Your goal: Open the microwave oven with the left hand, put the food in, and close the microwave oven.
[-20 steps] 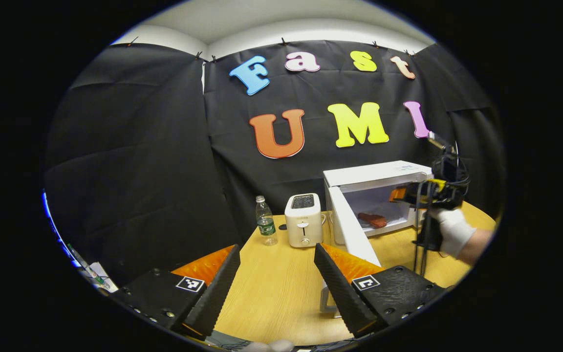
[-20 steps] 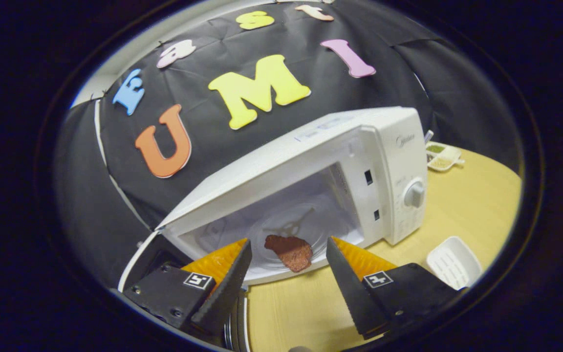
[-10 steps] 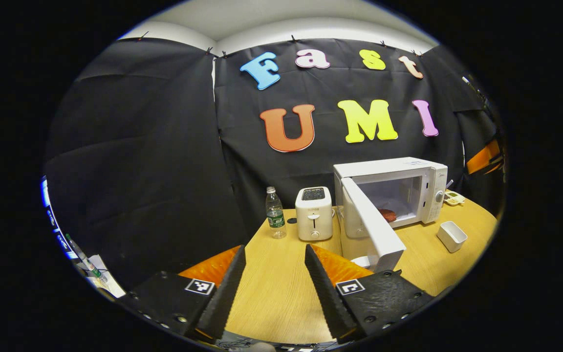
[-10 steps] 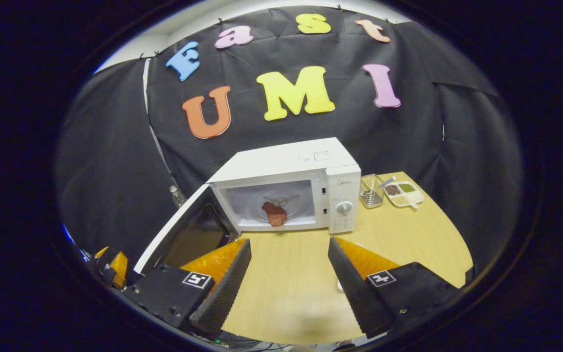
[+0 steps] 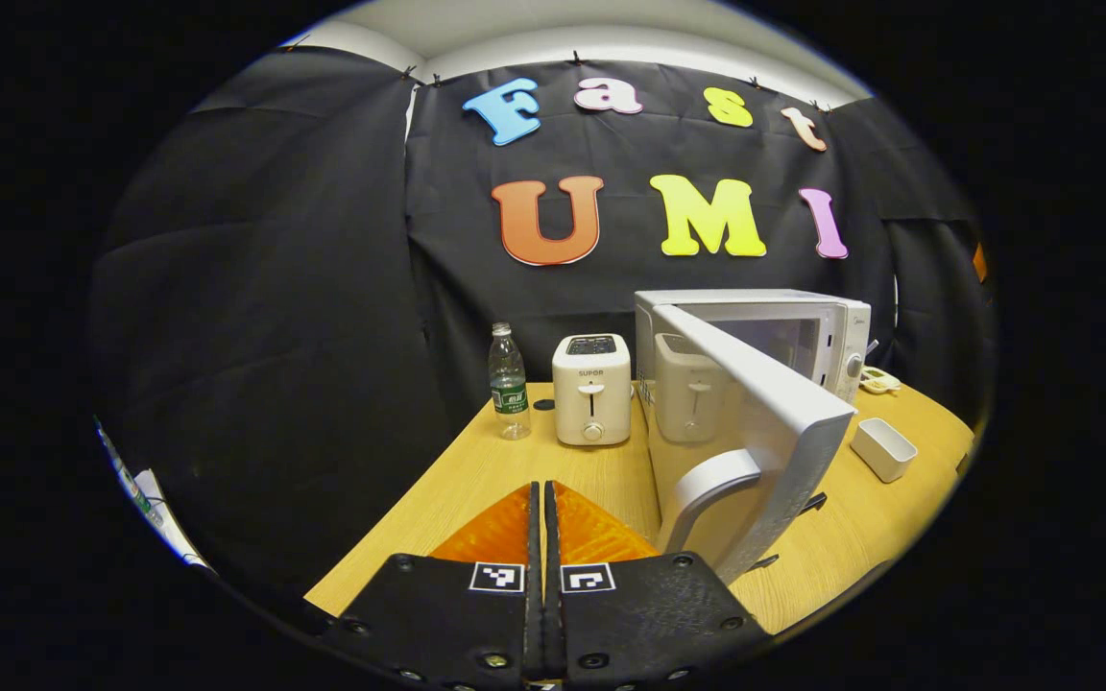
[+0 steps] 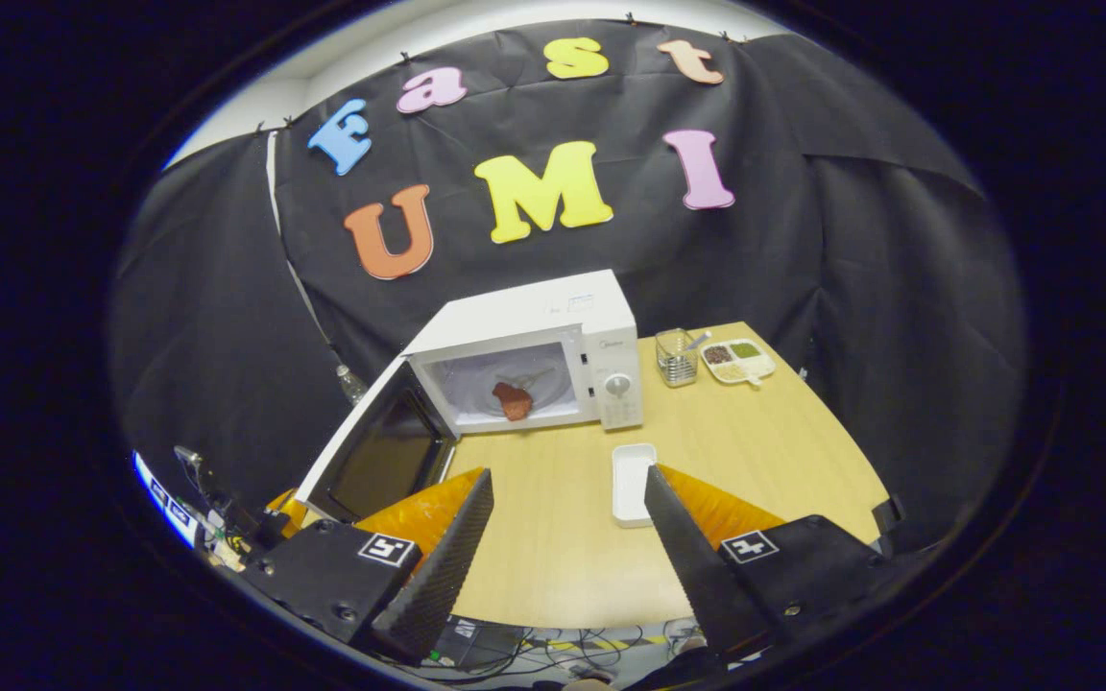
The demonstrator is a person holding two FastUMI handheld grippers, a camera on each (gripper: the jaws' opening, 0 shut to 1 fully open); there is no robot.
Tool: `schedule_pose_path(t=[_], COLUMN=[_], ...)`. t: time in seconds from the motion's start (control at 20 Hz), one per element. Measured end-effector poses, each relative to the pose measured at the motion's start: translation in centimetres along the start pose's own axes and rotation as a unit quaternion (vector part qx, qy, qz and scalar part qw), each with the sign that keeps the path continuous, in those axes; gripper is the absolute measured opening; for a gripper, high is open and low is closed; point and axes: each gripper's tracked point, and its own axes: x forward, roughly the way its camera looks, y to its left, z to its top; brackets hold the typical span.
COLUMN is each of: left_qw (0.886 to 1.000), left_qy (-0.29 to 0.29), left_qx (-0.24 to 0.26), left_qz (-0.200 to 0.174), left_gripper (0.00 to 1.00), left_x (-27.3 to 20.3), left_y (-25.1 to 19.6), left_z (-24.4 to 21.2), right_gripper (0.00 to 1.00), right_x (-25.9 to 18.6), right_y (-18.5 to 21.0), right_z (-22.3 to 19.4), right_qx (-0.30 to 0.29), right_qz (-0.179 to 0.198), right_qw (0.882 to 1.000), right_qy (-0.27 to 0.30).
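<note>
The white microwave [image 6: 534, 326] stands at the back of the wooden table with its door [image 6: 380, 451] swung wide to the left. A reddish-brown piece of food [image 6: 513, 400] lies inside on the turntable. My right gripper [image 6: 567, 475] is open and holds nothing, well back from the oven and above the table's front. In the left gripper view the door [image 5: 764, 432] is seen from its outer side, with its pale handle [image 5: 707, 494] close by. My left gripper [image 5: 544, 489] is shut on nothing, just left of that handle and apart from it.
A white toaster [image 5: 591, 389] and a water bottle [image 5: 508, 381] stand left of the microwave. A small white tray [image 6: 632, 470] lies in front of the oven. A glass cup [image 6: 676, 357] and a divided condiment dish [image 6: 737, 360] sit to its right.
My right gripper has drawn back from the microwave, leaving the food inside. My left gripper has shut its fingers and moved in beside the outer face of the open door.
</note>
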Motion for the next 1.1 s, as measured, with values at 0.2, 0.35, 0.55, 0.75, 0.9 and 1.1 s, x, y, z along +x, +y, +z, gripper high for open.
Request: schedule_pose_path(t=[0.2, 0.35, 0.55, 0.75, 0.9, 1.1], left_qw=[1.0, 0.999, 0.999, 0.998, 0.997, 0.995], left_qy=[0.004, 0.003, 0.003, 0.001, 0.0, 0.001], left_qx=[0.008, 0.023, 0.037, 0.047, 0.055, 0.061], left_qz=[-0.016, -0.03, -0.039, -0.05, -0.06, -0.078], left_gripper=[0.0, 0.0, 0.0, 0.0, 0.0, 0.0], left_x=[0.0, -0.2, -0.3, -0.7, -0.7, -0.7], left_y=[-1.6, -3.3, -4.8, -6.3, -7.5, -9.7], left_z=[-0.4, -0.3, -0.1, 0.2, 0.4, 0.8], right_gripper=[1.0, 1.0, 1.0, 1.0, 1.0, 1.0], right_x=[-0.8, -0.9, -0.9, -0.8, -0.9, -1.2], right_y=[-1.3, -1.7, -2.3, -2.9, -2.9, -3.5], right_z=[-0.1, -0.2, -0.1, -0.1, -0.1, 0.3], right_qx=[0.001, 0.0, -0.001, 0.004, 0.005, 0.0], right_qz=[-0.008, -0.007, -0.004, -0.002, 0.002, 0.002], right_qw=[1.0, 1.0, 1.0, 1.0, 1.0, 1.0], right_qy=[-0.001, -0.001, -0.003, -0.002, 0.0, -0.007])
